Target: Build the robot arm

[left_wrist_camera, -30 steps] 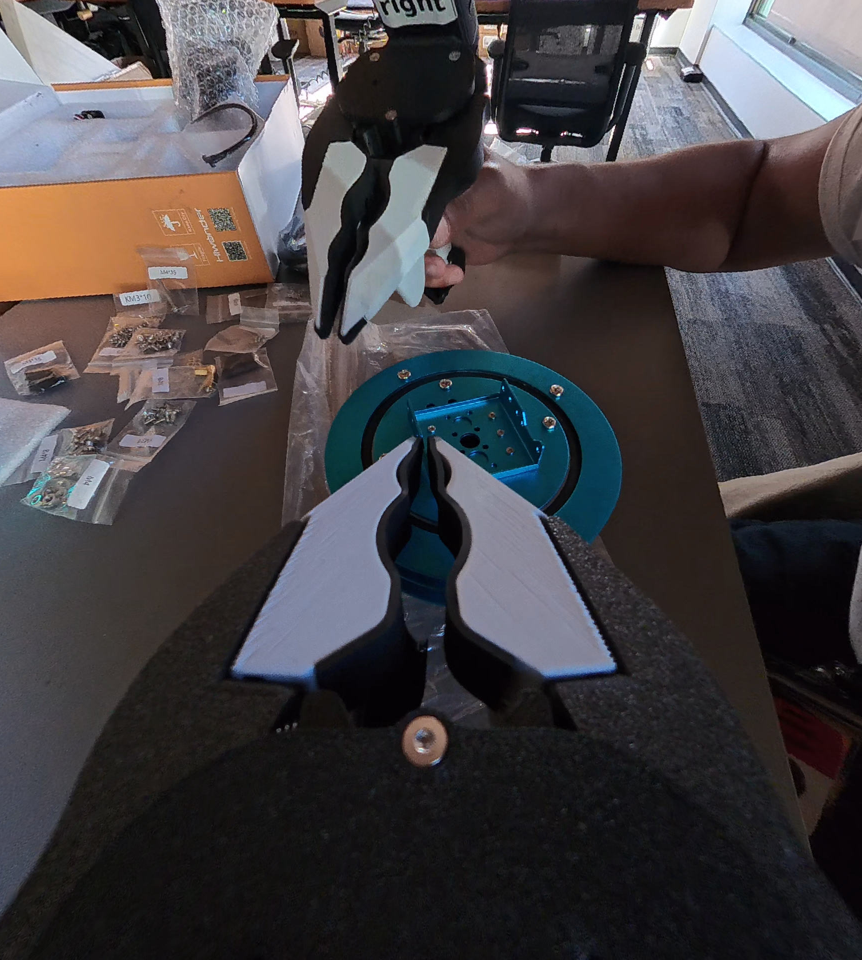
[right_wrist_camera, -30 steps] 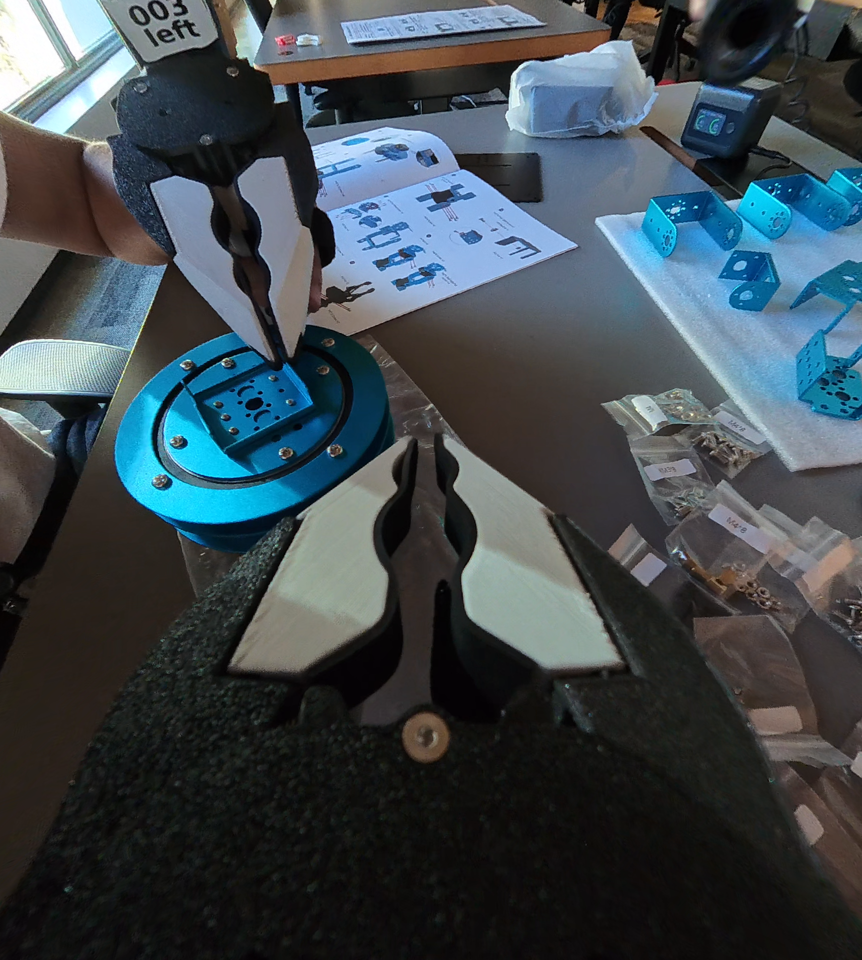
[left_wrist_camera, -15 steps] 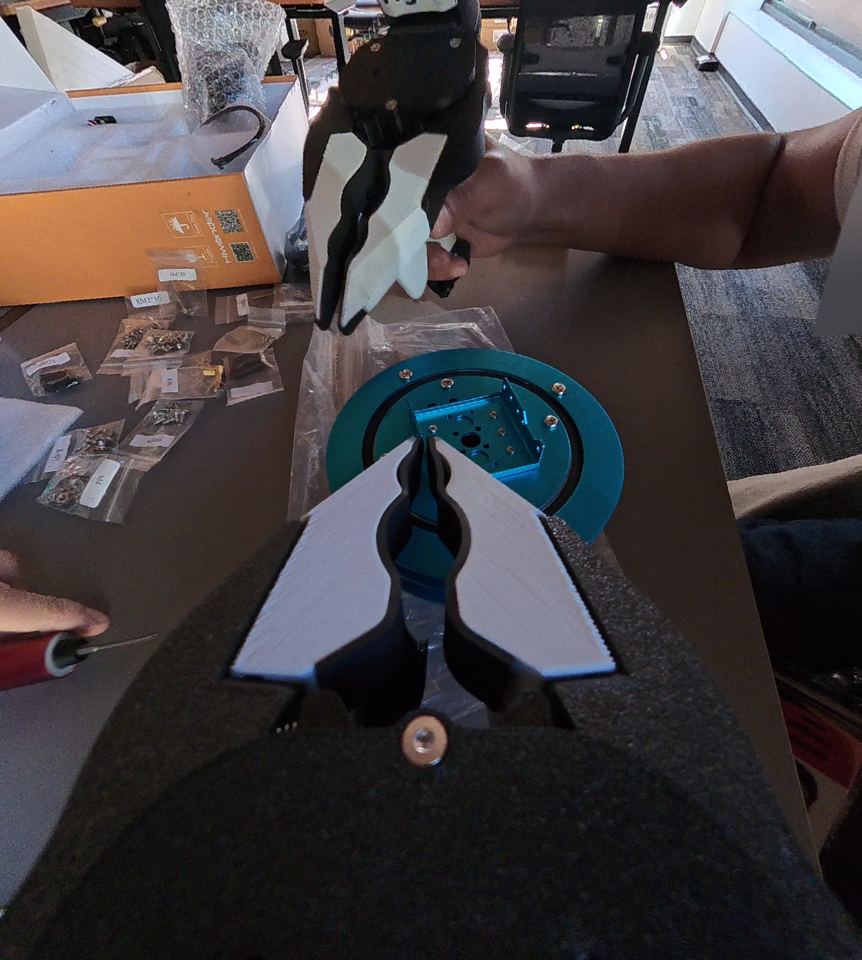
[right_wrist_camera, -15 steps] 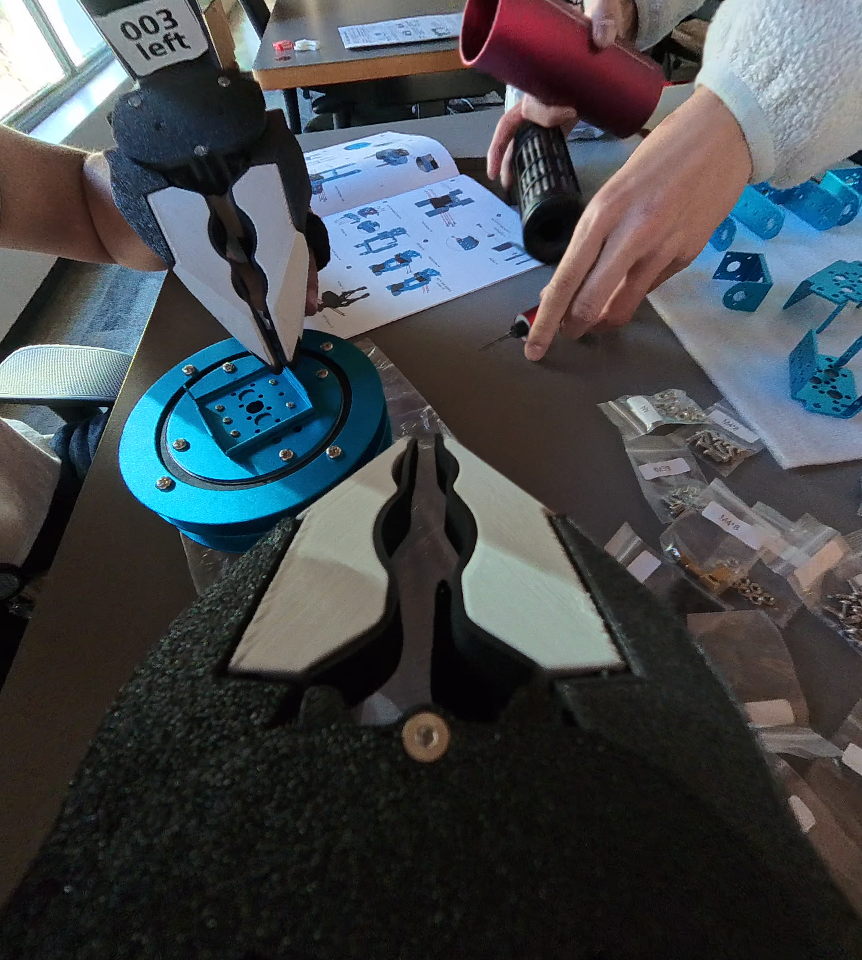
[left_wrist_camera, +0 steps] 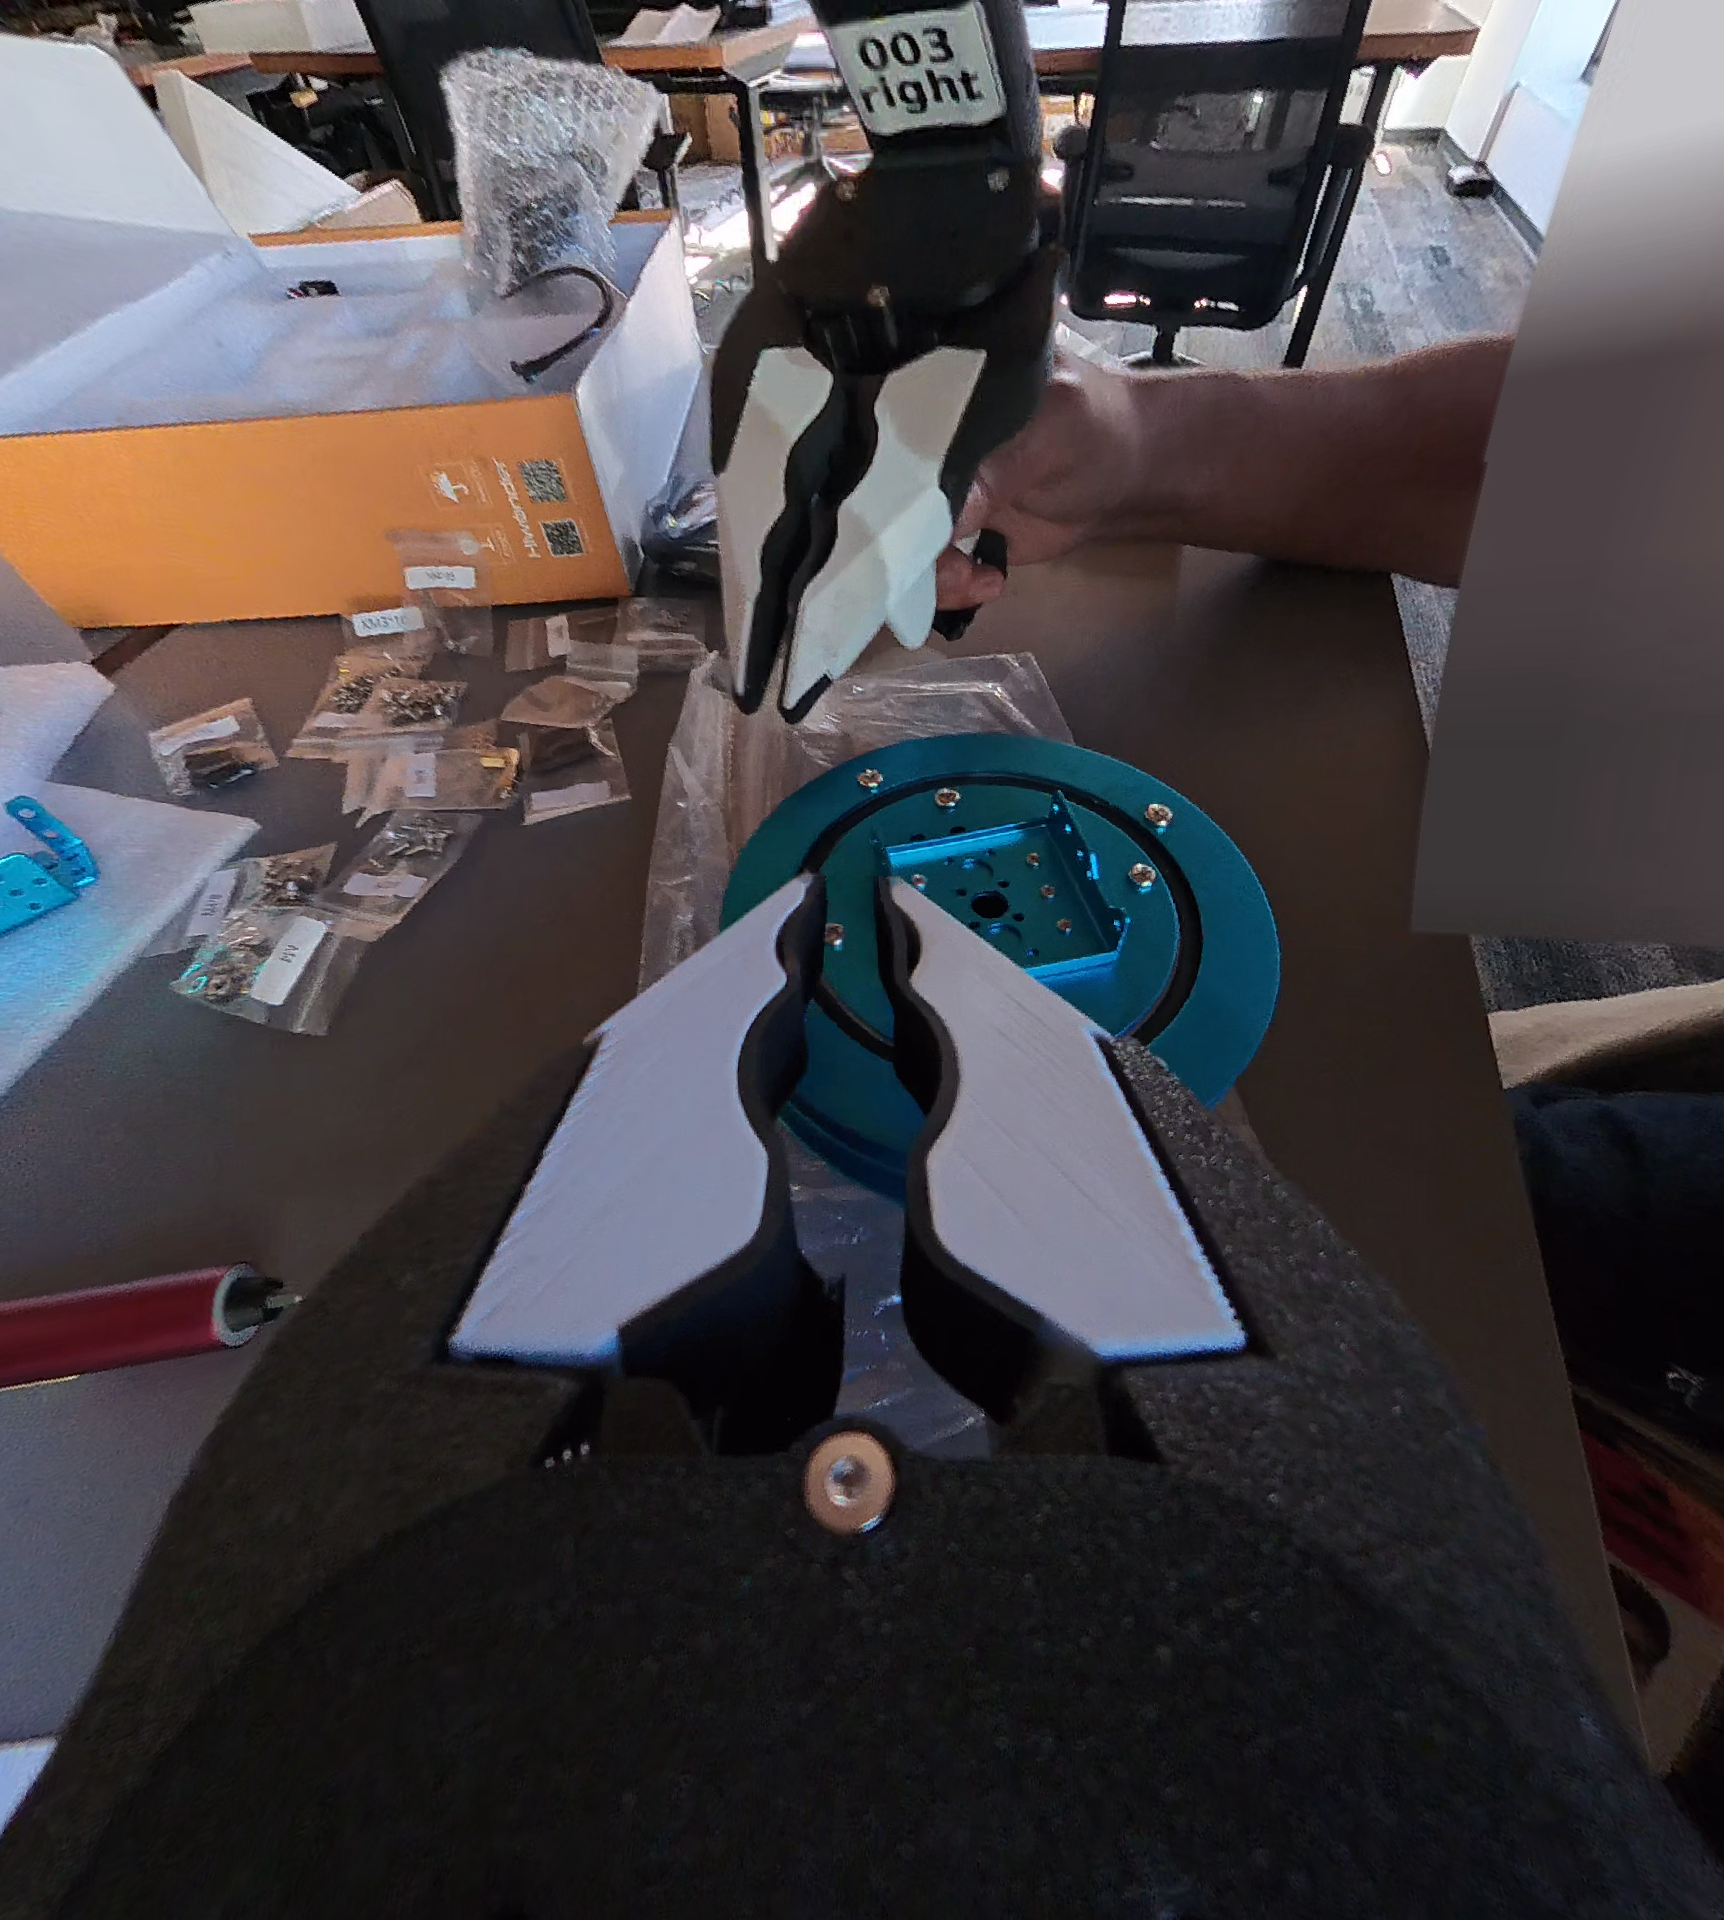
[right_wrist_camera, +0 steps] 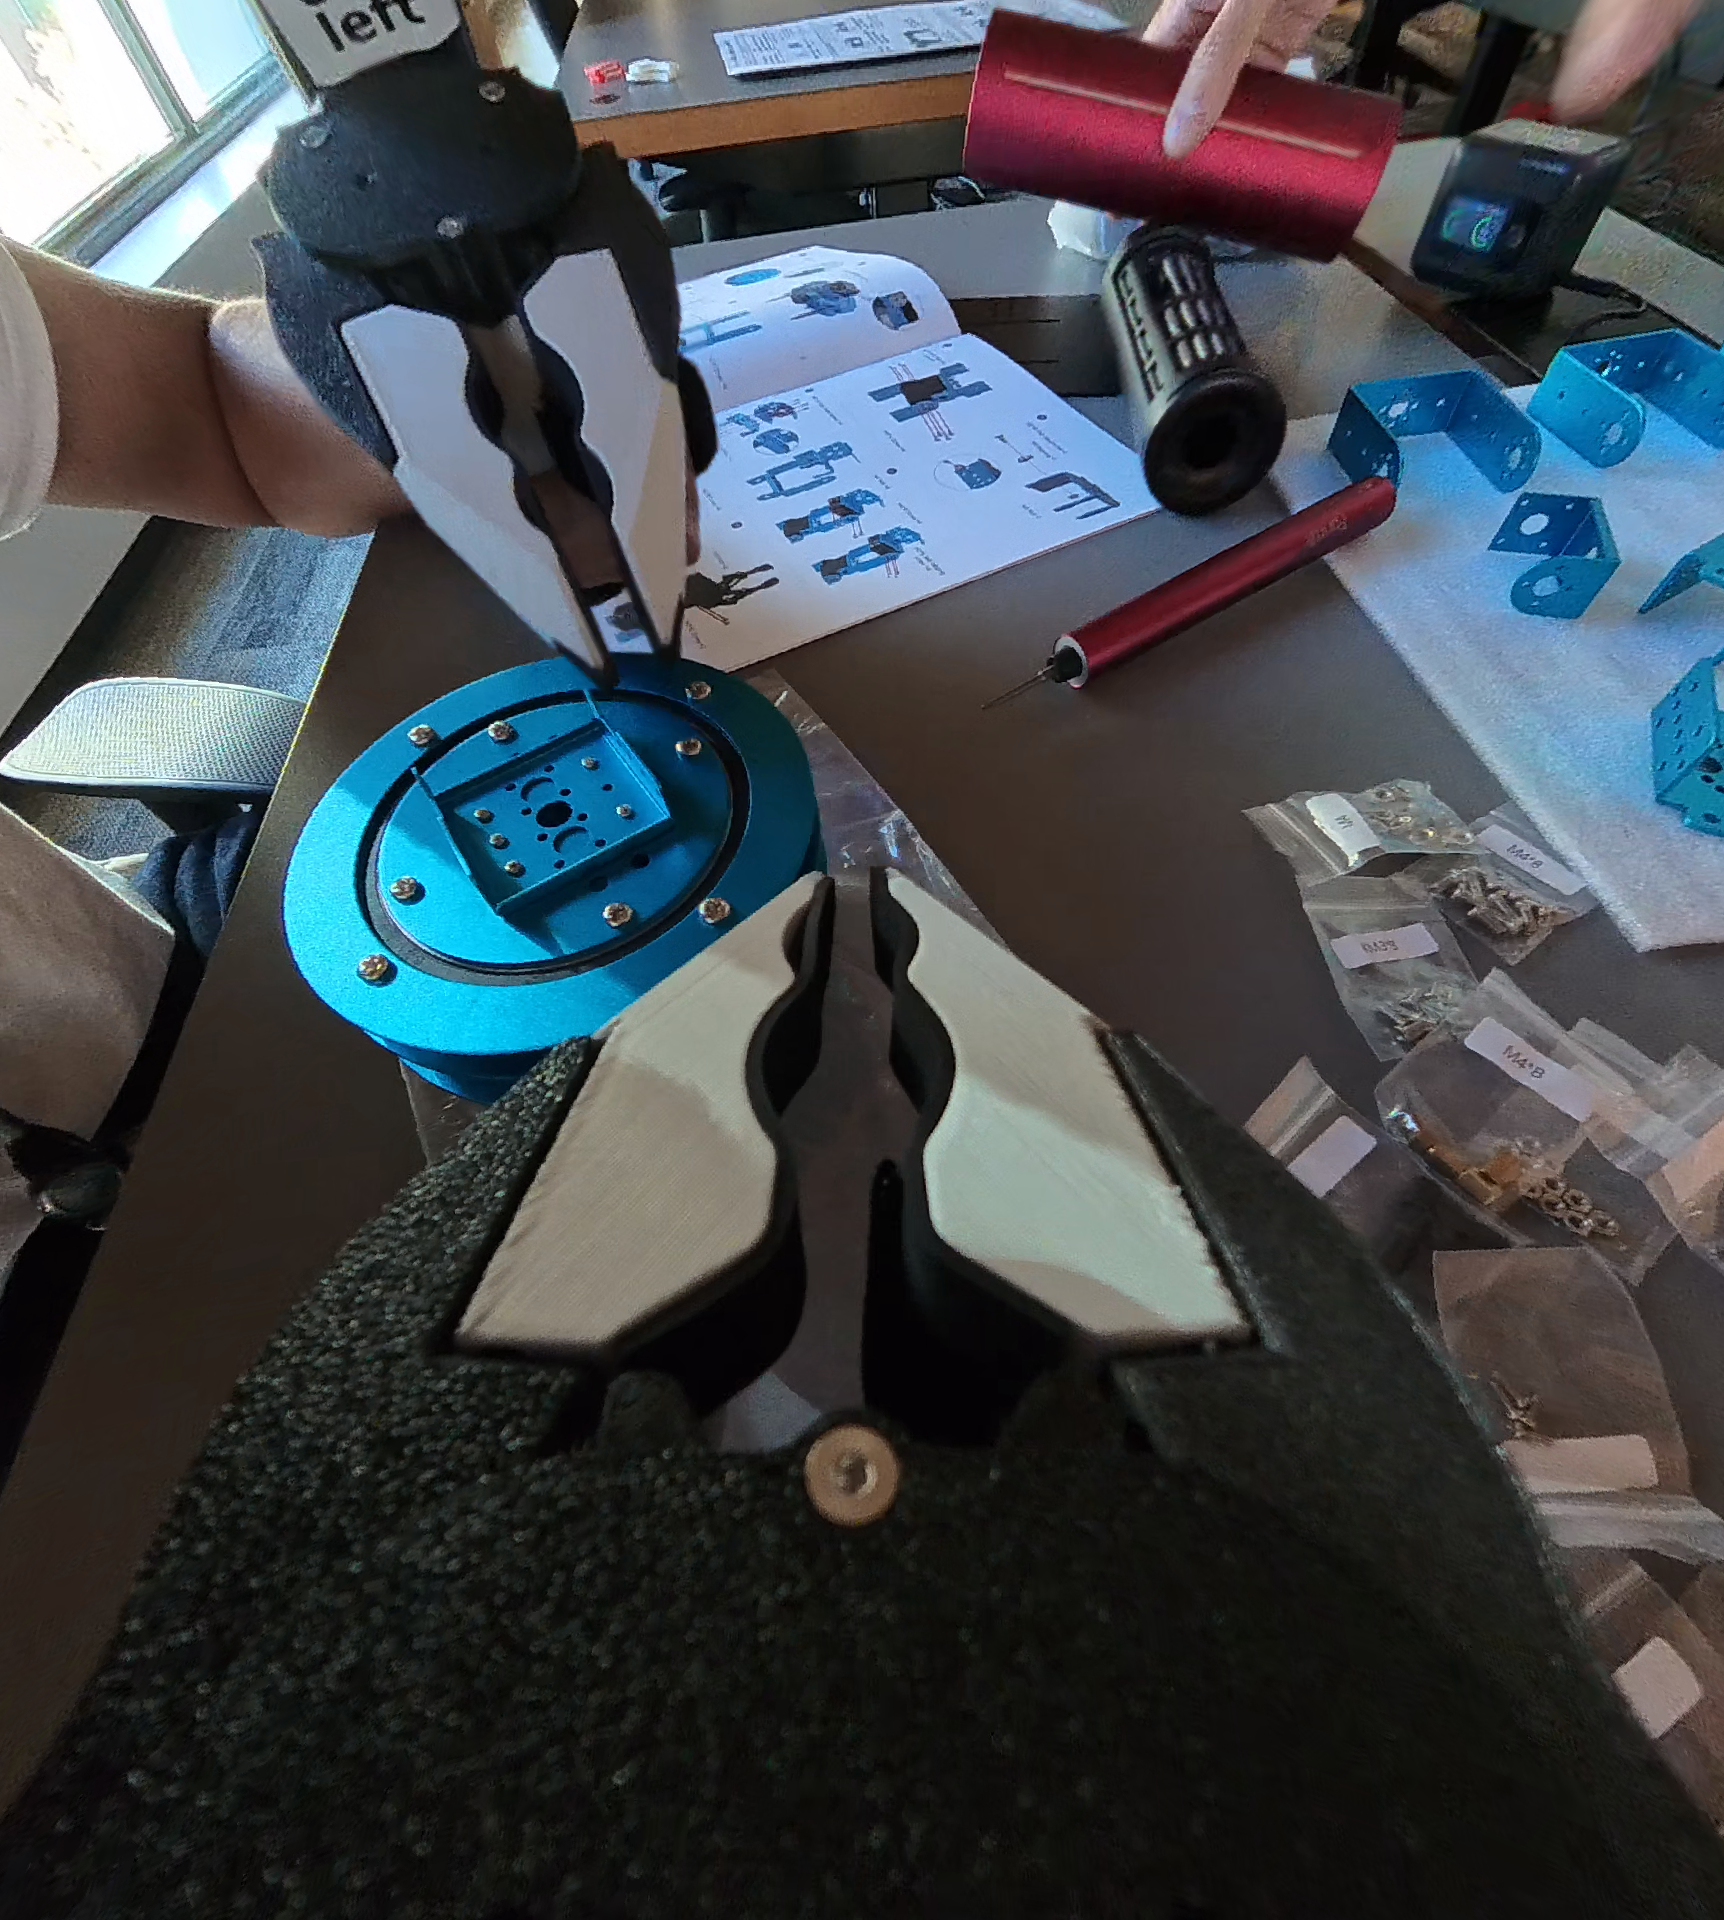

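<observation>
A blue round turntable base (left_wrist_camera: 1222,935) with a square blue bracket (left_wrist_camera: 1003,894) screwed at its centre stands on a clear plastic bag on the dark table. My left gripper (left_wrist_camera: 850,883) is slightly open and empty, its tips over the base's near left part. In the right wrist view the left gripper (right_wrist_camera: 634,665) points down at the far rim of the base (right_wrist_camera: 338,935), beside the bracket (right_wrist_camera: 551,821). My right gripper (right_wrist_camera: 850,881) is slightly open and empty, just off the base's edge. It hangs above the bag in the left wrist view (left_wrist_camera: 773,709).
A red screwdriver (right_wrist_camera: 1232,582) lies beside an open booklet (right_wrist_camera: 889,457) and a black cylinder (right_wrist_camera: 1190,384). Another person's hand holds a red tube (right_wrist_camera: 1170,145). Blue brackets (right_wrist_camera: 1564,416) lie on white foam, with screw bags (right_wrist_camera: 1409,935) nearby. An orange box (left_wrist_camera: 266,499) stands behind. Across from one pair of fingers to the other is roughly 7 cm.
Both grippers have opened a little. The left gripper's tips moved from the bracket to the base's far rim. The other person laid down the screwdriver and black cylinder and drew back.
</observation>
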`<action>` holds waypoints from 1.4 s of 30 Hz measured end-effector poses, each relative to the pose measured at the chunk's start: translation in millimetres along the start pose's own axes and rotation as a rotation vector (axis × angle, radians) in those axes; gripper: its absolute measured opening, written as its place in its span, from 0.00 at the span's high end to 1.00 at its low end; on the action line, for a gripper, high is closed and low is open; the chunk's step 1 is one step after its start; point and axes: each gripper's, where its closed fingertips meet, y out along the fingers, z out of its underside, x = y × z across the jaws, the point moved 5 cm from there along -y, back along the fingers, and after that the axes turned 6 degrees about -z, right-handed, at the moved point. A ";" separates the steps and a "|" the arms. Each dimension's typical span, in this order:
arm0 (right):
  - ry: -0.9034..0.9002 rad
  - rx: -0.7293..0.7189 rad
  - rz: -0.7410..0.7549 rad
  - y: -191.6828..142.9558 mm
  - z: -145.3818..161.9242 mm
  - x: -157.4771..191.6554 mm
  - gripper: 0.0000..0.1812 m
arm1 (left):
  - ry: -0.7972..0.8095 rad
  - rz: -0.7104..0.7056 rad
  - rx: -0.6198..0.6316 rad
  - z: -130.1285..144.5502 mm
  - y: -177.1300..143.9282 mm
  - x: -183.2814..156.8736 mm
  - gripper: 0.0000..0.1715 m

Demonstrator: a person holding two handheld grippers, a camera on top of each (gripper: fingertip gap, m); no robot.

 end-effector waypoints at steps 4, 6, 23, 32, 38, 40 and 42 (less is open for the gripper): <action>0.000 0.003 0.010 -0.8 0.5 -2.1 0.97 | -0.040 -0.008 -0.032 -5.7 -5.5 7.6 0.95; 0.004 -0.003 0.012 -2.1 0.2 -3.3 0.97 | -0.057 -0.013 -0.029 -5.0 -5.4 10.4 0.95; -0.016 0.063 0.176 -10.7 13.3 -31.9 0.95 | -0.086 -0.078 0.000 2.1 -1.0 18.4 0.95; 0.024 -0.088 0.288 -9.9 -14.1 -15.9 0.86 | -0.113 -0.125 -0.051 -2.8 -7.4 35.5 0.95; 0.029 0.045 0.399 -9.4 10.9 -32.2 0.79 | -0.155 -0.235 -0.006 10.3 -5.9 61.8 0.95; 0.040 0.048 0.416 -13.6 17.5 -37.0 0.80 | -0.164 -0.315 0.034 17.4 -6.4 73.4 0.95; 0.083 0.046 0.398 -17.4 22.6 -42.2 0.79 | -0.172 -0.367 0.061 21.8 -8.3 82.2 0.95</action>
